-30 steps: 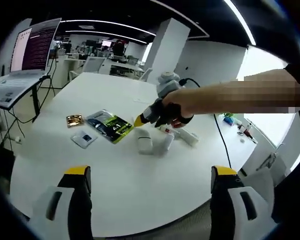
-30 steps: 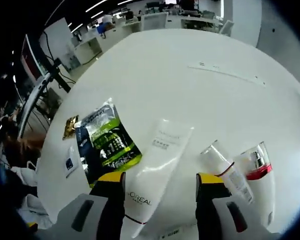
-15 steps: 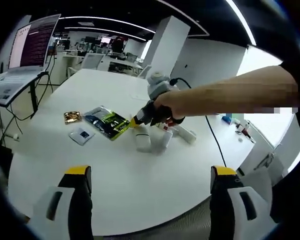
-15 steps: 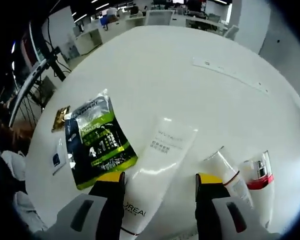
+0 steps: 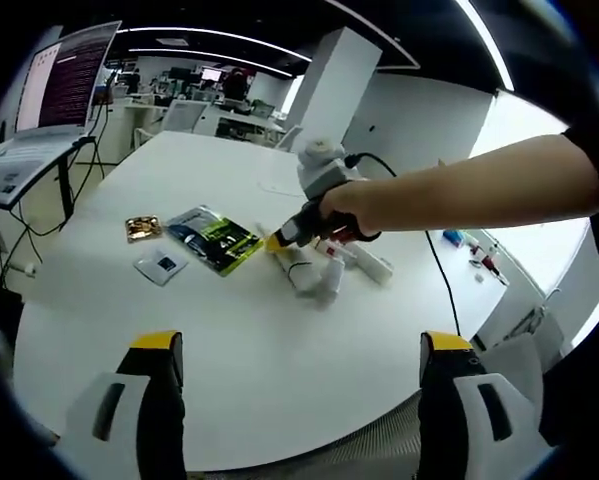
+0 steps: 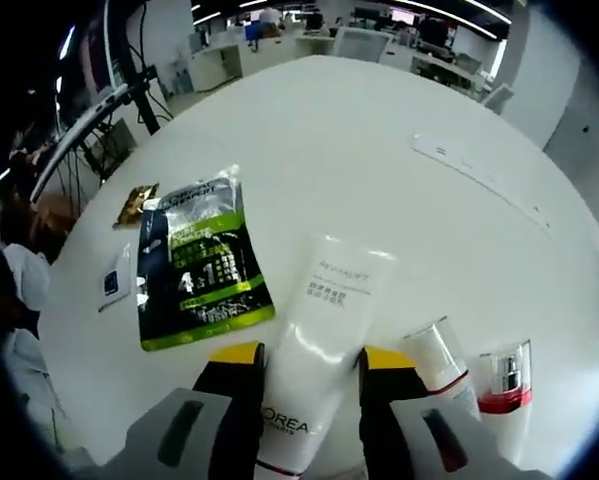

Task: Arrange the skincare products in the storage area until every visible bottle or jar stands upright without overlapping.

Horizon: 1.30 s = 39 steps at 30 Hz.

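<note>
White round table (image 5: 229, 350) carries the whole lot, laid flat rather than stood up, so the arranging is judged barely begun. Left gripper (image 5: 299, 375) is held back and high over the near table edge, jaws wide apart with nothing between them, apparently kept clear while the other works. At 12 o'clock from it lie a small gold foil sachet (image 5: 144, 228), a small white sachet with a dark square (image 5: 160, 266) and a dark green-and-black flat pouch (image 5: 213, 239), the pouch between the sachets and the bottles.

Right gripper (image 6: 306, 375) has its yellow-tipped jaws narrowed about the lower body of the white L'Oréal squeeze tube (image 6: 319, 340); contact cannot be confirmed. The tube lies flat, long axis from 6 to 12 o'clock in the right gripper view, crimped end far, cap end near the jaws. At 3 o'clock lie a white tube with a red band (image 6: 441, 362) and a clear-capped bottle with a red collar (image 6: 506, 385), both on their sides, just beside each other
</note>
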Motion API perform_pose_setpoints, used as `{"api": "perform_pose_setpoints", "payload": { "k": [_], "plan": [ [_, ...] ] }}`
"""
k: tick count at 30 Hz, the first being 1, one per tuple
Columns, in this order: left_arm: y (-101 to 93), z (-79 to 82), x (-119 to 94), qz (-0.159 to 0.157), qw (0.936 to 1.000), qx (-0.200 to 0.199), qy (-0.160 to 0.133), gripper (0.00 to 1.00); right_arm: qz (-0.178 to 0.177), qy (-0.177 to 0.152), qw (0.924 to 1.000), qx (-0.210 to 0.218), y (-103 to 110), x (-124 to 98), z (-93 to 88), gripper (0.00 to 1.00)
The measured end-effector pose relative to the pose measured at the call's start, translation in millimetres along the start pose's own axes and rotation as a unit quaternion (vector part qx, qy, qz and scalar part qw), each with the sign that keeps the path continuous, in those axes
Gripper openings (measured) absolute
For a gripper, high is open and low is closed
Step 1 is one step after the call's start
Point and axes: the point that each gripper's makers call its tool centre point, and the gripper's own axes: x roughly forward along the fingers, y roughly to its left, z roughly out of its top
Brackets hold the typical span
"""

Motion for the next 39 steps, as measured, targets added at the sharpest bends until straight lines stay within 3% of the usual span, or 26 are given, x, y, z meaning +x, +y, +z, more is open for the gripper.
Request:
{"api": "perform_pose_setpoints", "payload": {
  "k": [4,19,22,24,32,39],
  "plan": [
    [0.3,-0.4,0,0.000,1.0000,-0.002,0.001,0.91,0.008,-0.023,0.9991,0.036,4,-2,3.2,0.23],
    [2.1,-0.9,-1,0.005,1.0000,0.005,0.000,0.92,0.041,-0.068,0.9958,0.046,8,-11,0.7,0.19],
    [-0.5,3.9,-3,-0.001,0.9999,0.003,-0.014,0.93,0.044,-0.121,0.9912,0.032,14,-26,7.3,0.19],
    [0.2,4.3,-2,-0.003,0.9998,0.002,-0.018,0.93,0.047,-0.140,0.9886,0.029,14,-31,9.7,0.19],
    [-0.9,5.1,-2,-0.005,0.9998,-0.007,-0.018,0.93,0.057,-0.180,0.9820,0.008,23,-58,8.9,0.19],
    [1.3,6.2,-5,-0.011,0.9994,-0.025,-0.022,0.92,0.085,-0.242,0.9665,-0.014,41,-101,12.9,0.19]
  ]
}}
